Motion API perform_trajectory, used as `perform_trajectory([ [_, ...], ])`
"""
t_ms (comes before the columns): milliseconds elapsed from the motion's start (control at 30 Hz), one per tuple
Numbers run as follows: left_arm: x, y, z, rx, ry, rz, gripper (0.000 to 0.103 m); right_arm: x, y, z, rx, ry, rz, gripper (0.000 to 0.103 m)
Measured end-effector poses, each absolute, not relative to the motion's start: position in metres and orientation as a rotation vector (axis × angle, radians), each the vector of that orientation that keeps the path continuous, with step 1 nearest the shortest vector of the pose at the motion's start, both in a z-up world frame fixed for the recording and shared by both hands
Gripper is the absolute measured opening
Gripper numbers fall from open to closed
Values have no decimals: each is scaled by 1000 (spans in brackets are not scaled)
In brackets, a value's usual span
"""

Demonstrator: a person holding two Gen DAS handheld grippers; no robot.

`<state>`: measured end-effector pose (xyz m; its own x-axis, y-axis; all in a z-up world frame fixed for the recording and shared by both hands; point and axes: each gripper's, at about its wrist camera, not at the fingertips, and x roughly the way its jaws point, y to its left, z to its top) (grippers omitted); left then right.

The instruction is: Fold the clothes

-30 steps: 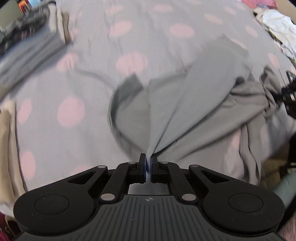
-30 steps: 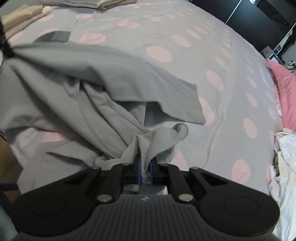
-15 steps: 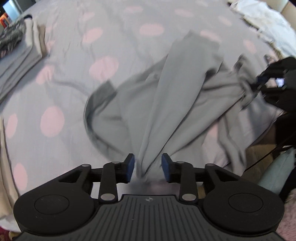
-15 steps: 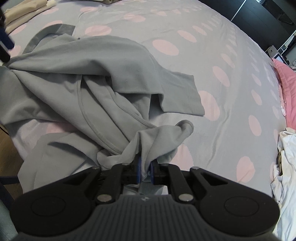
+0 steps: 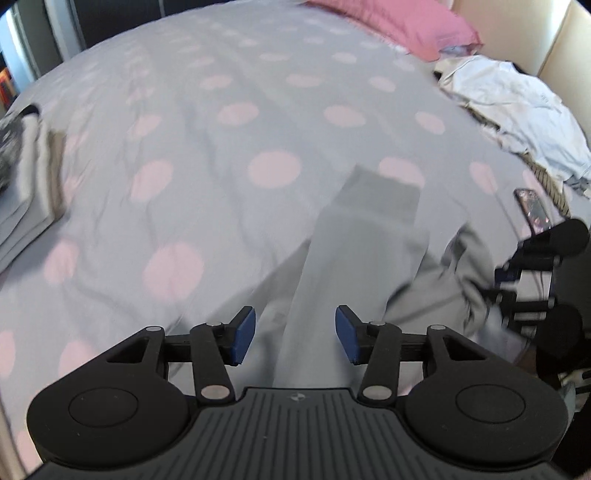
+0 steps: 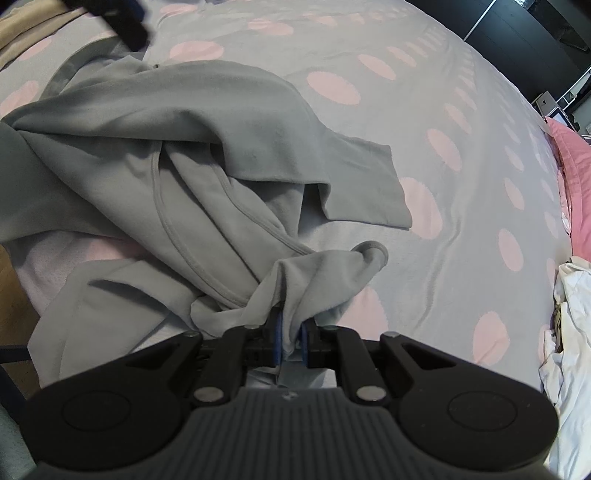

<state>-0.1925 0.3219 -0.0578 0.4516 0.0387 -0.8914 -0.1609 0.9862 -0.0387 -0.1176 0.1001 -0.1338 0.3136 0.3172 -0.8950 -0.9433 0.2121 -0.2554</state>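
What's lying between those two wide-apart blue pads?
In the left wrist view, a strip of the grey garment runs between the open left gripper pads, apparently untouched by either.

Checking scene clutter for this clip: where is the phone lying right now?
In the left wrist view, the phone lies on the spotted bedspread at the right, just below the white clothes pile.

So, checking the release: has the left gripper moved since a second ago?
Yes. The left gripper has let go and swung toward the pink pillow, away from the folded pile.
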Motion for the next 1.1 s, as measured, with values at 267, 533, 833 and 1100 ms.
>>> perform_trajectory([
  [267, -169, 305, -83, -137, 1100, 40, 15, -116, 101, -136, -978, 806, 1033, 13],
  [533, -180, 302, -72, -97, 1066, 97, 0, -115, 98, -136, -988, 798, 1037, 13],
  [833, -217, 356, -53, -237, 1051, 219, 0, -115, 94, -135, -997, 787, 1034, 13],
  [1100, -210, 330, -54, -187, 983, 109, 48, -112, 90, -136, -996, 787, 1027, 13],
])
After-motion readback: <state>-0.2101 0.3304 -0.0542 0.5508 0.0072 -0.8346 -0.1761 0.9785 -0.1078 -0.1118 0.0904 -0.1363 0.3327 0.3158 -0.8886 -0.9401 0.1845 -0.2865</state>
